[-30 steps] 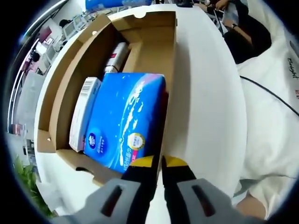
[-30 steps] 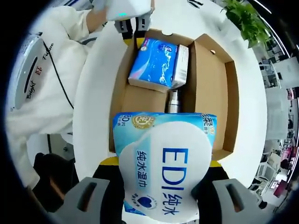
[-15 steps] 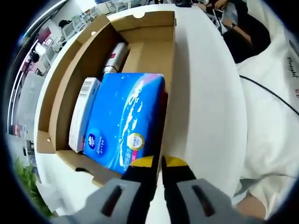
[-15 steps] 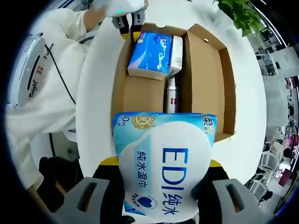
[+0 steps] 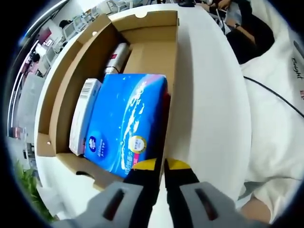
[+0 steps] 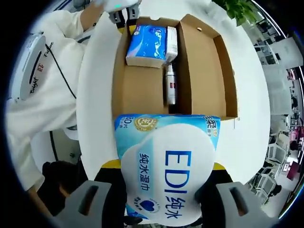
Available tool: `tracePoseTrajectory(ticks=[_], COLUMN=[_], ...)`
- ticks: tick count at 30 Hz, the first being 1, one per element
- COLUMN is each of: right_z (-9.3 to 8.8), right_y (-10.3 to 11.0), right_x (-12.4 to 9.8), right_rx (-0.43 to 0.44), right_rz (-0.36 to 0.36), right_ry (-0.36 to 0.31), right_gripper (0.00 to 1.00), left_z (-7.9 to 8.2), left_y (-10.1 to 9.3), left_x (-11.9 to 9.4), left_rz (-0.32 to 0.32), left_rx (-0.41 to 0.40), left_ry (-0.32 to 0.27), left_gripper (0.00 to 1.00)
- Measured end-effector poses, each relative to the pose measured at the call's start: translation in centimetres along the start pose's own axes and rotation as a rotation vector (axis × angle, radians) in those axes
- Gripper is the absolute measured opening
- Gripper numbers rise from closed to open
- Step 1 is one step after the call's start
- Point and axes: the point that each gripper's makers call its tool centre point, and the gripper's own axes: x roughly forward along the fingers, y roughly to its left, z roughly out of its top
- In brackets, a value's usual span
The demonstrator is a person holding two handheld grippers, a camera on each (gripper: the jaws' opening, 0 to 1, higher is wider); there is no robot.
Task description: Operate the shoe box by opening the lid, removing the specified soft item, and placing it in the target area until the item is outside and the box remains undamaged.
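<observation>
The open cardboard shoe box (image 5: 71, 80) lies on a white table (image 5: 209, 95). In it are a blue tissue pack (image 5: 126, 123), a small white carton (image 5: 84, 114) and a silver spray can (image 5: 118, 58). My left gripper (image 5: 165, 166) is shut on the near end of the box's side wall. In the right gripper view, my right gripper (image 6: 165, 167) is shut on a light-blue and white wet-wipes pack (image 6: 171, 142), held above the table at the near end of the shoe box (image 6: 140, 90). The left gripper (image 6: 121, 9) shows at the box's far corner.
The box's hinged lid (image 6: 204, 66) lies open flat beside it. A person in white clothes (image 6: 42, 71) stands along the table's left side, with a black cable (image 5: 275, 97) across them. A green plant (image 6: 237, 7) and office furniture lie beyond the table.
My right gripper has drawn back from the box with the wet-wipes pack, so the whole box now shows farther off. The left gripper has stayed clamped on the box wall.
</observation>
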Motion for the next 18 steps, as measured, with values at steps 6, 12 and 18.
tracePoseTrajectory(ticks=[6,12,18], right_z=[-0.6,-1.1,-2.2], right_y=[-0.6,-0.9,0.3], right_x=[0.5,0.9,2.0], right_rx=[-0.017,-0.012,-0.039], right_rz=[-0.004,-0.007,0.031], right_ry=[0.012,0.018,0.048], right_gripper=[0.61,0.61,0.61], left_z=[0.0,0.0,0.1], left_y=[0.0,0.0,0.0], left_x=[0.0,0.0,0.0], left_rz=[-0.002,-0.002,0.0], left_rx=[-0.003,-0.004,-0.001], left_ry=[0.002,0.005,-0.003], left_gripper=[0.05,0.05,0.05])
